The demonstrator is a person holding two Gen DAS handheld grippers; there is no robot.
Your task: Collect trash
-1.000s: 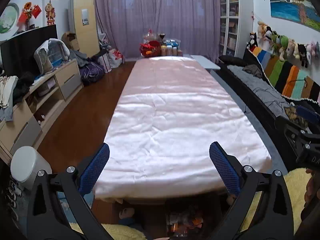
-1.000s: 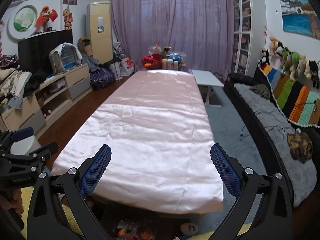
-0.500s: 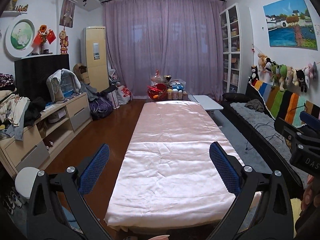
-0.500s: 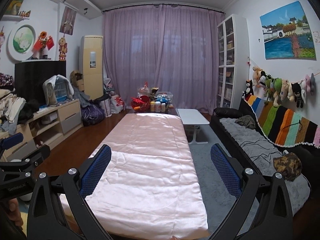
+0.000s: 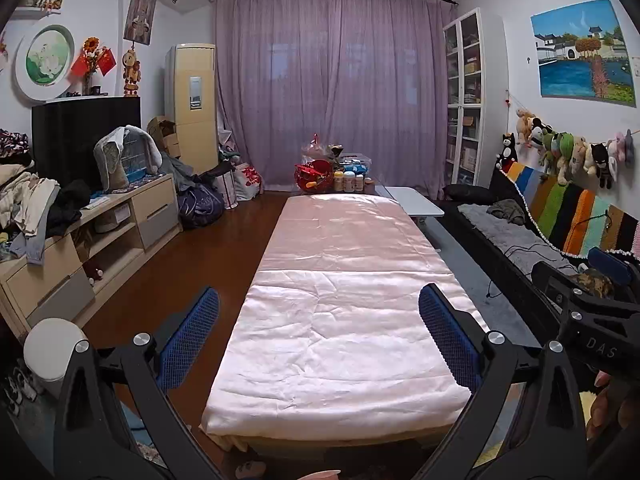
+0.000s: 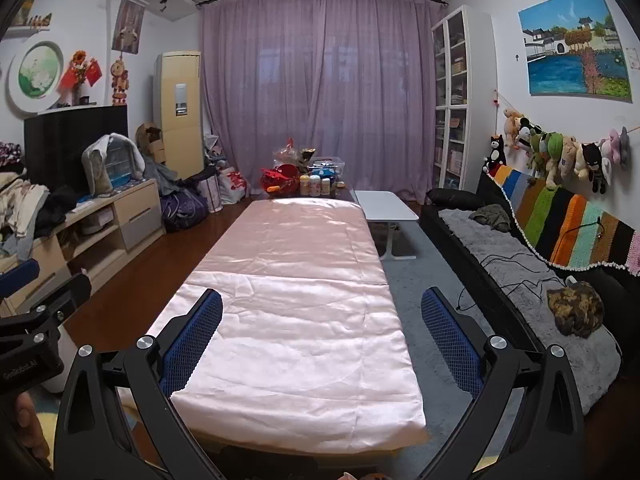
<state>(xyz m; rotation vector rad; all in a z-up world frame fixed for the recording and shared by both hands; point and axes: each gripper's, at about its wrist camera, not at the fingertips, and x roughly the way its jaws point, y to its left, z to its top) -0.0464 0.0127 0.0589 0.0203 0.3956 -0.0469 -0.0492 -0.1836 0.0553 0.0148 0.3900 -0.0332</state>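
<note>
A long table under a pink satin cloth (image 5: pixel 344 304) (image 6: pixel 296 312) runs away from me down the room. No loose trash shows on it. My left gripper (image 5: pixel 319 344) hangs open over the near end with nothing between its blue pads. My right gripper (image 6: pixel 322 344) is open too and empty, held level beside it. Each gripper shows at the edge of the other's view, the right gripper (image 5: pixel 592 320) with fingers of a hand under it. A white round-lidded bin (image 5: pixel 54 348) stands on the floor at the near left.
Bottles, a red basket and bags (image 5: pixel 332 172) crowd the table's far end. A cluttered low cabinet (image 5: pixel 80 236) lines the left wall. A dark sofa (image 6: pixel 520 280) with a striped blanket runs along the right, and a small white side table (image 6: pixel 384 204) stands beyond it.
Both grippers have tilted up and pulled back: the views went from looking down at the table's near edge to looking level down the whole room. Both stayed open.
</note>
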